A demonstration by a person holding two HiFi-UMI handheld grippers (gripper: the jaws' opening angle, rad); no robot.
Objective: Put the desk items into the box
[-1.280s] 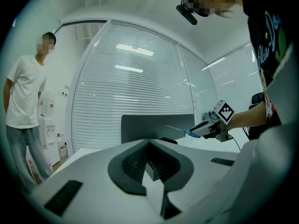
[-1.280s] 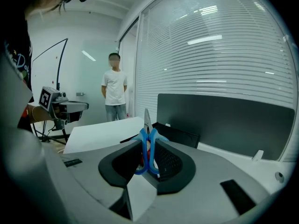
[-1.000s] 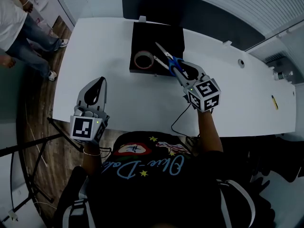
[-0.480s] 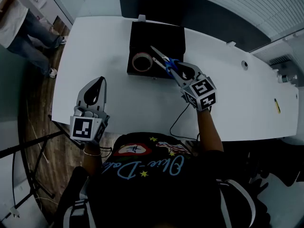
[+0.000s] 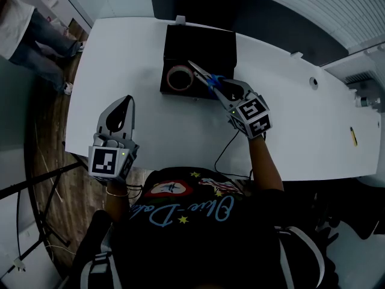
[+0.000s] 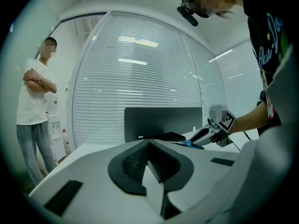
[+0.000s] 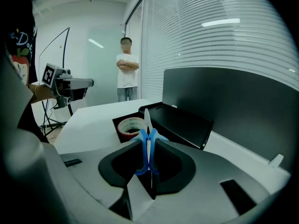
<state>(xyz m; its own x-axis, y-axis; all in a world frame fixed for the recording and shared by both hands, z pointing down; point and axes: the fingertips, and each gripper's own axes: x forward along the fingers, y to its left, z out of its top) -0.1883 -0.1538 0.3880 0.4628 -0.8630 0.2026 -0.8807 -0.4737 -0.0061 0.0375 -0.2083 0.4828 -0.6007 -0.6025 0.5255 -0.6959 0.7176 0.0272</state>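
White desk [image 5: 150,119]; black box [image 5: 224,46] at its far edge, red tape roll [image 5: 179,77] already inside; right gripper [image 5: 225,89], clamped on blue-handled scissors [image 5: 204,76], has sunk toward the box over the last second; blades now reach over its interior, so release looks near; left gripper [image 5: 122,104] closed, empty, at the desk's near-left; tape-core print and shirt script illegible.

Blue-handled scissors [image 5: 207,79] over black box [image 5: 204,46], tape roll [image 5: 169,76] inside
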